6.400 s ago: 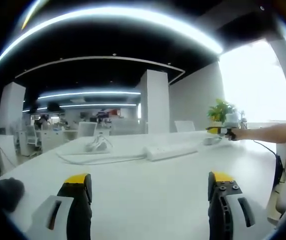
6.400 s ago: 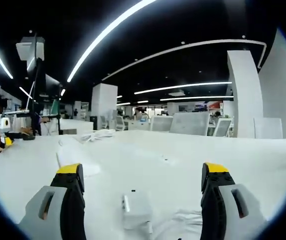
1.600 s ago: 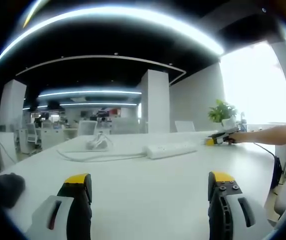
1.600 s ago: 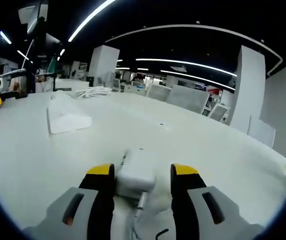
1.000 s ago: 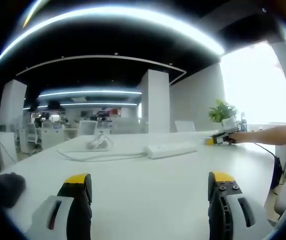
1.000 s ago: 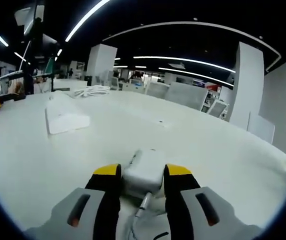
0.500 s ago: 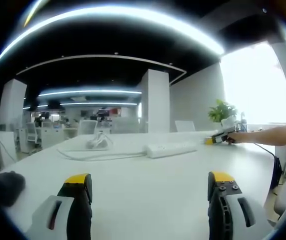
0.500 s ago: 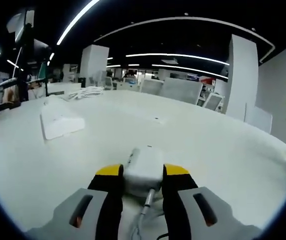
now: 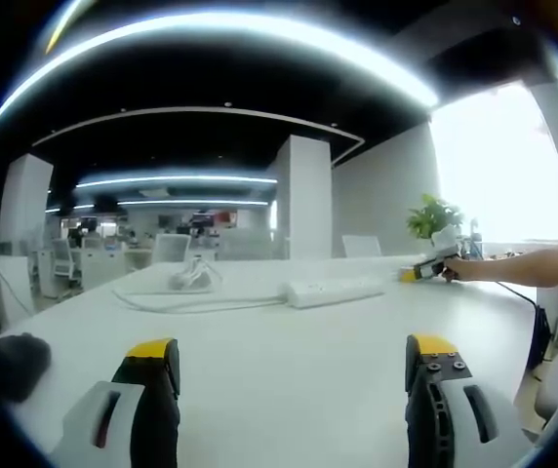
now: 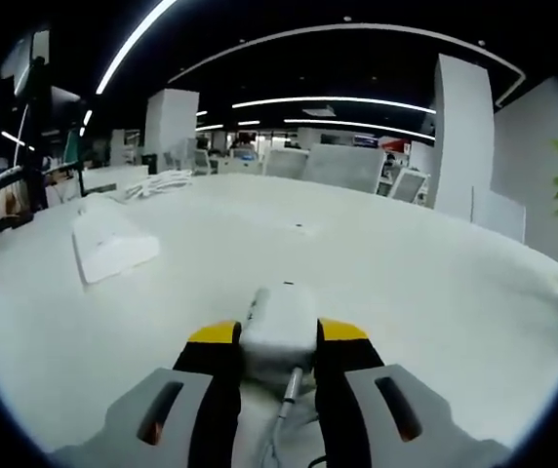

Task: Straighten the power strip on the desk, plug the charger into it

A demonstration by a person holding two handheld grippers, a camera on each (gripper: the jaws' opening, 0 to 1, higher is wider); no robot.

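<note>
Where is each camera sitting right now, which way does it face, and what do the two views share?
Left gripper view: low over the white desk, facing the long white power strip; own jaws wide apart, the person's arm holding the right gripper.
Right gripper view: low over the desk, facing the power strip's end; own jaws clamp the white square charger.
Shared: desk, power strip, coiled white cable.

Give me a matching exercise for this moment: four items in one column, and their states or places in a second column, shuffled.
Items:
1. charger
2. power strip
3. left tool
4. plant

States or places:
A. lying on the desk, nothing plugged in that I can see
B. open over bare desk
C. at the desk's far end by the window
D. clamped in the right tool

Pairs: 1-D, 2-A, 3-B, 4-C
</note>
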